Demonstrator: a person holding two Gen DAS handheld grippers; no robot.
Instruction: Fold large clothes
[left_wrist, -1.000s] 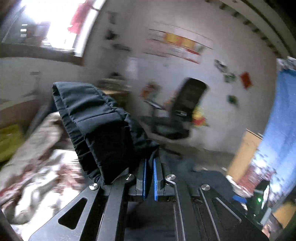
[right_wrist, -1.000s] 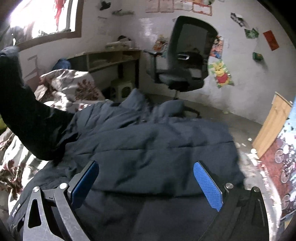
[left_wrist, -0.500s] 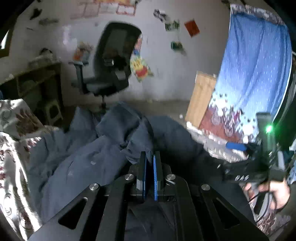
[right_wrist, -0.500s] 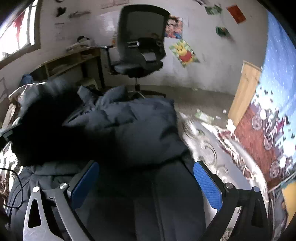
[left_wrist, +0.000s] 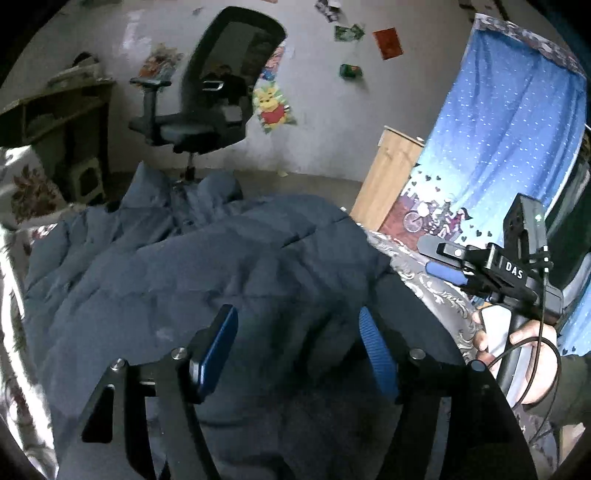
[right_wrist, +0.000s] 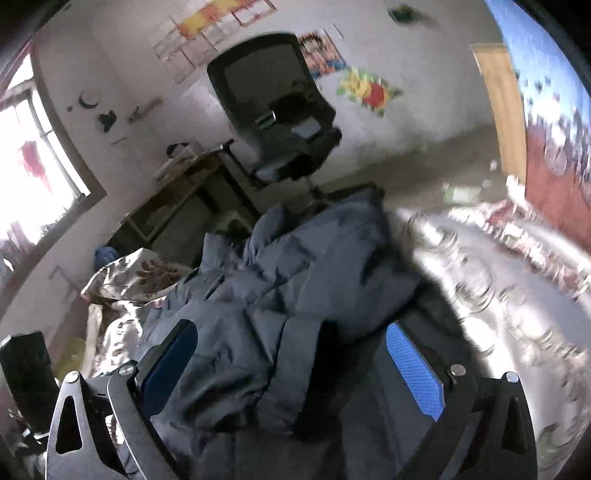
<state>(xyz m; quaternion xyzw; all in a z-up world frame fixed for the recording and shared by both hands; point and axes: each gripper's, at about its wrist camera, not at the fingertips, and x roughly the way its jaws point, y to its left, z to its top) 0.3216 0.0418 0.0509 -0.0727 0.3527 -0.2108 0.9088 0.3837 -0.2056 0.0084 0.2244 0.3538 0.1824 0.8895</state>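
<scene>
- A dark blue padded jacket (left_wrist: 207, 280) is seen spread in a rumpled heap on the bed (left_wrist: 436, 291), its collar end lying toward the far edge of the bed, nearest the office chair (left_wrist: 218, 96).
- The left gripper (left_wrist: 297, 349) is held over the near part of the jacket and pointed downward at it; its jaws are opening, and nothing is pinched between the blue pads (left_wrist: 216, 349), only the jacket's surface being seen beyond them.
- The right gripper (right_wrist: 291, 373) is likewise angled down over the jacket (right_wrist: 295, 280), with its view tilted as if the wrist were rolled; its jaws stand wide apart, and no cloth is clamped by them.
- In the left wrist view the right gripper (left_wrist: 448, 260) is seen at the right edge of the bed, just beside the jacket's edge, its handle gripped by a hand (left_wrist: 524, 354) with the fingers curled round it and a cable looped past.
- The patterned bed cover (right_wrist: 480, 280) is left bare to the right of the jacket.
</scene>
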